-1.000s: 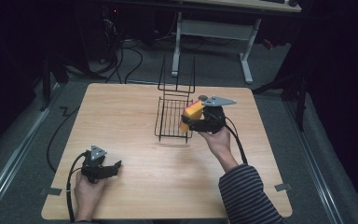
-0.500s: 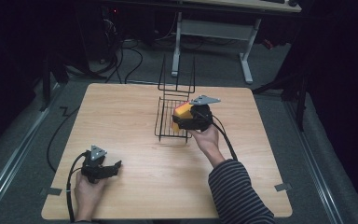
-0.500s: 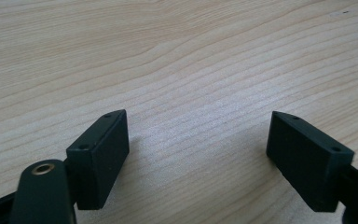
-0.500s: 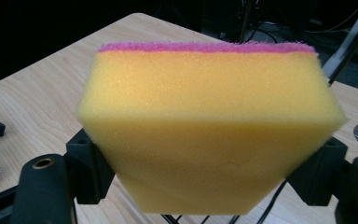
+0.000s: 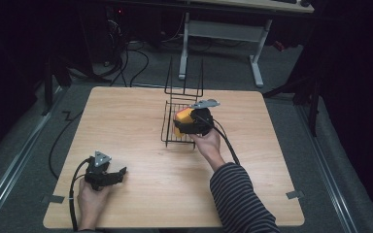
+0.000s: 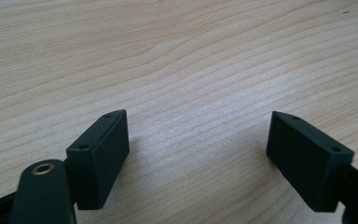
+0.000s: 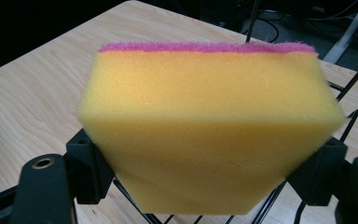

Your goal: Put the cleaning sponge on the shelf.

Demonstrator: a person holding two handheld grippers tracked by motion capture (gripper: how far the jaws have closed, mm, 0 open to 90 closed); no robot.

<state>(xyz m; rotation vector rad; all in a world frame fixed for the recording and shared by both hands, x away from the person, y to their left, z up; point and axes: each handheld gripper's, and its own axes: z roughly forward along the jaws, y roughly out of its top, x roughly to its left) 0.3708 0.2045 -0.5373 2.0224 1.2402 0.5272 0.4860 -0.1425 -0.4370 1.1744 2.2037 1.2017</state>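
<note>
A pale wooden counter (image 5: 141, 121) with visible grain stands on a grey carpeted floor (image 5: 29, 126) in a dark room. Black cables (image 5: 126, 53) lie on the floor beyond the far-left corner, and the white legs of another desk (image 5: 221, 31) rise behind the far edge. Two strips of grey tape (image 5: 52, 198) mark the near corners of the counter. A black wire rack (image 5: 177, 124) sits on the far middle of the counter, its tall back wires standing upright on the far side. The right gripper (image 5: 182, 124), held by a hand in a striped sleeve (image 5: 238, 194), is over the near-right part of the rack; its fingers are closed on a yellow sponge (image 7: 209, 135) with a pink scouring layer along its top edge, squeezing it from both sides above the rack's wires. The left gripper (image 5: 119, 174) rests low at the near-left of the counter, well apart from the rack. Its fingers (image 6: 100, 154) are spread wide with nothing between them, bare wood showing in the gap.
</note>
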